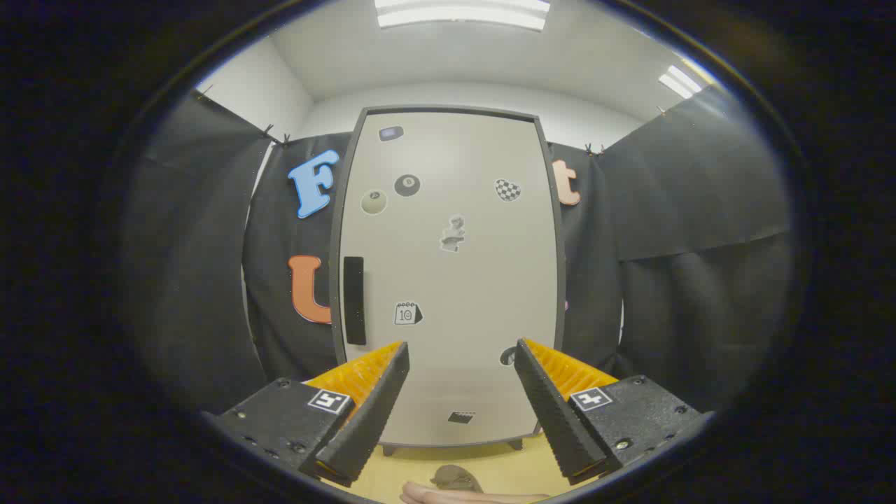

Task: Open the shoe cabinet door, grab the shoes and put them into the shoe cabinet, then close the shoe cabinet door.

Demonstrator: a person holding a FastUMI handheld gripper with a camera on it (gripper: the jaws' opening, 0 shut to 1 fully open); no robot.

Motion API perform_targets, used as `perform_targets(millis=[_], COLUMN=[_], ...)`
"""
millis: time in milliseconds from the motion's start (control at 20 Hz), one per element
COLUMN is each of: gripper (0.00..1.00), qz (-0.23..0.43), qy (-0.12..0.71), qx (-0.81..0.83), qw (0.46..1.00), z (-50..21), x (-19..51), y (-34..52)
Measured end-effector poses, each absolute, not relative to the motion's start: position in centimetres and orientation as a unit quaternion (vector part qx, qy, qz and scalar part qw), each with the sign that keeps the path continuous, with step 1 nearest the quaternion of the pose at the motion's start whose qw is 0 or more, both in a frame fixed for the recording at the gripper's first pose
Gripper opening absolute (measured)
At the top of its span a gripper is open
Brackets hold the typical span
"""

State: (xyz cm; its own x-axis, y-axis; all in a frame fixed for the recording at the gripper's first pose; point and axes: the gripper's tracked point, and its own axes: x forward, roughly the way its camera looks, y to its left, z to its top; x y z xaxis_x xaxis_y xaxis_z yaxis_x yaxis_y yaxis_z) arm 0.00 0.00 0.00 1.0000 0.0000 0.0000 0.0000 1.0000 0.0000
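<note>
The shoe cabinet (448,273) stands straight ahead, a tall pale box with a dark frame and small feet. Its door is shut and carries several stickers. A black vertical handle (354,299) sits near the door's left edge, just above and left of my left finger. My gripper (462,353) is open, its two fingers spread wide with nothing between them, pointing at the lower half of the door from a short distance. Below the fingers, on the wooden floor, lies a small dark grey shape (453,477) that may be a shoe, partly cut off.
Black cloth (689,231) hangs on both sides of the cabinet and behind it. A light wooden floor (504,465) runs from the cabinet's feet toward me. A part of a person, perhaps a hand (455,497), shows at the very bottom.
</note>
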Motion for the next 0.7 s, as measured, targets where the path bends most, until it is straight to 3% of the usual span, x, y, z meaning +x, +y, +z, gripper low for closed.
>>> perform_targets(millis=[400,700], gripper=[0.99,0.99], qz=[0.035,0.051], qy=[0.046,0.030], qx=[0.021,0.000], qw=[0.998,0.998], z=[-1.2,0.2], x=[2.5,3.9], y=[1.2,3.2])
